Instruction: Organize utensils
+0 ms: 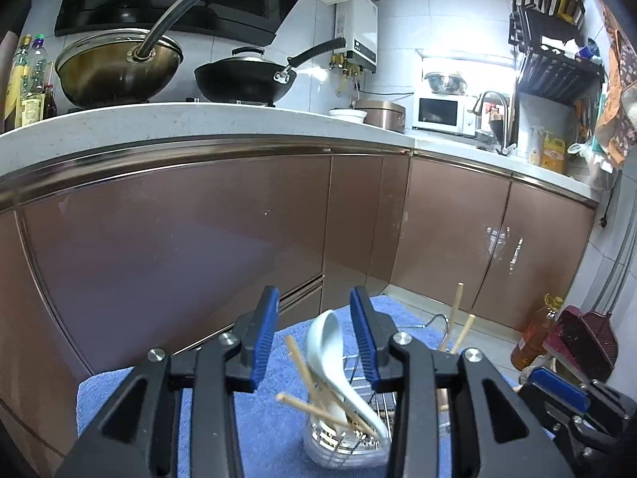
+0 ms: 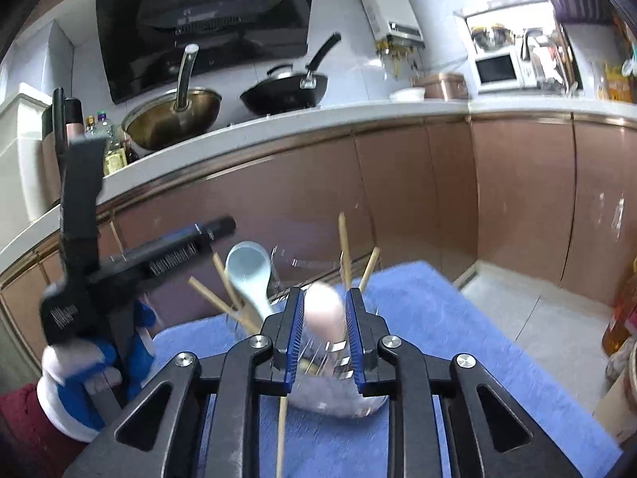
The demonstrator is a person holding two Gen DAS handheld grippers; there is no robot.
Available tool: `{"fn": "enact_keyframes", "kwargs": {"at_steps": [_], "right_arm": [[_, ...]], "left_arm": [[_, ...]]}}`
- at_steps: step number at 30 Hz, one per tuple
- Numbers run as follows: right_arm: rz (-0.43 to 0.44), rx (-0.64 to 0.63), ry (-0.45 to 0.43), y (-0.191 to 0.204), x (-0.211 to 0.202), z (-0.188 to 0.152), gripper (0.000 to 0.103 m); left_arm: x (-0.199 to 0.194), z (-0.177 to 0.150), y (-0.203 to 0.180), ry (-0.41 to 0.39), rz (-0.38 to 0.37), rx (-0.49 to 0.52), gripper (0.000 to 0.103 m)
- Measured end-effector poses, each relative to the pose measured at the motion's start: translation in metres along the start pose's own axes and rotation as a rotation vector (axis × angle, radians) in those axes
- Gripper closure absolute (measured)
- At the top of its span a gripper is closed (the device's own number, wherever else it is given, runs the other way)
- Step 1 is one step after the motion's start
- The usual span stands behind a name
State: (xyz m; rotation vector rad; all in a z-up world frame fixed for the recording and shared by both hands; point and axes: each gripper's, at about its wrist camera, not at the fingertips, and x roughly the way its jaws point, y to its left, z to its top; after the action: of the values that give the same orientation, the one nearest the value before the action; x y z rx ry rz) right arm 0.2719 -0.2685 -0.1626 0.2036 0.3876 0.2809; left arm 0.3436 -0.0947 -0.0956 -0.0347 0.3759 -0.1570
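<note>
A wire utensil holder (image 1: 358, 442) with a clear base stands on a blue towel (image 1: 262, 418). A pale blue ceramic spoon (image 1: 330, 342) and several wooden chopsticks (image 1: 302, 370) lean in it. My left gripper (image 1: 314, 334) is open, its jaws either side of the spoon, apart from it. In the right wrist view the same spoon (image 2: 249, 271) and chopsticks (image 2: 344, 247) stand in the holder (image 2: 330, 362). My right gripper (image 2: 322, 322) has a blurred white spoon (image 2: 324, 306) between its jaws over the holder. A loose chopstick (image 2: 282, 430) shows below it.
Brown cabinet doors (image 1: 179, 239) stand right behind the towel. The counter above holds a brass wok (image 1: 115, 67), a black wok (image 1: 247, 75) and a microwave (image 1: 442, 113). An oil bottle (image 1: 535, 334) and a dustpan stand on the floor at right.
</note>
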Motion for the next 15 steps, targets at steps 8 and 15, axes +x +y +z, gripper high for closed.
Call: {"fn": "enact_keyframes", "kwargs": {"at_steps": [8, 15], "right_arm": [[0.011, 0.008, 0.019, 0.007, -0.009, -0.017, 0.078], [0.057, -0.004, 0.087, 0.022, -0.002, -0.033, 0.078]], "left_arm": [[-0.019, -0.016, 0.017, 0.034, -0.012, -0.015, 0.063], [-0.026, -0.041, 0.024, 0.069, 0.010, 0.012, 0.063]]}}
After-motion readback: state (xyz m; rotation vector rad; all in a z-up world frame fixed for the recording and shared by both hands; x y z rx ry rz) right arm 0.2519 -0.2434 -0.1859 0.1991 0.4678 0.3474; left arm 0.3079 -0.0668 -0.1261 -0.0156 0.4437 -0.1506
